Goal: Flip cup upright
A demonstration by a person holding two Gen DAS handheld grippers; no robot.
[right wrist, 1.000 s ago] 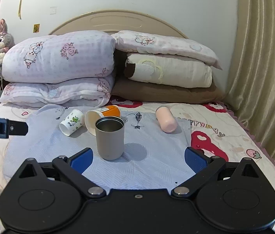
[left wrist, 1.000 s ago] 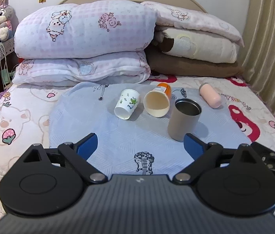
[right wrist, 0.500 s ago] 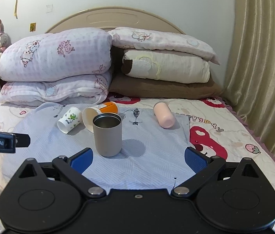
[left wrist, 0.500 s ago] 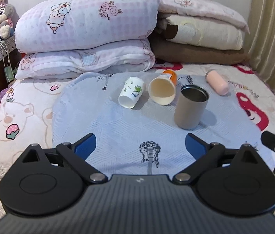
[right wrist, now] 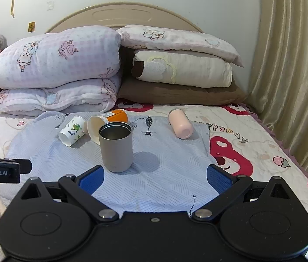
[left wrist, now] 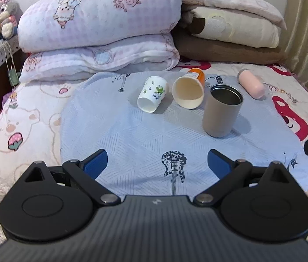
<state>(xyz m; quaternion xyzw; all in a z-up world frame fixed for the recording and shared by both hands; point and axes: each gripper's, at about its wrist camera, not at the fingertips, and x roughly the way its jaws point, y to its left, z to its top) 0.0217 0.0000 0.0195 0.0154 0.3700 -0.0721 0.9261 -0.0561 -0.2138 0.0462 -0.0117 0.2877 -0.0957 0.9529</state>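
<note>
**Three cups left lying on the blue cloth**

The grey metal tumbler point(right wrist: 116, 147) is already upright. Both the left gripper point(left wrist: 157, 163) and right gripper point(right wrist: 155, 180) are held wide apart, empty. The pink capsule-shaped cup point(right wrist: 180, 126), lying apart from the rest, is best gripped across its body.

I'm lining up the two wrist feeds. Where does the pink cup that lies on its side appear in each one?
Left wrist view: the pink cup lies at upper right, right of the upright grey tumbler.
Right wrist view: the pink cup lies just right of centre, again right of the grey tumbler.
Shared landmark: the grey tumbler, standing on the blue cloth in both.
</note>
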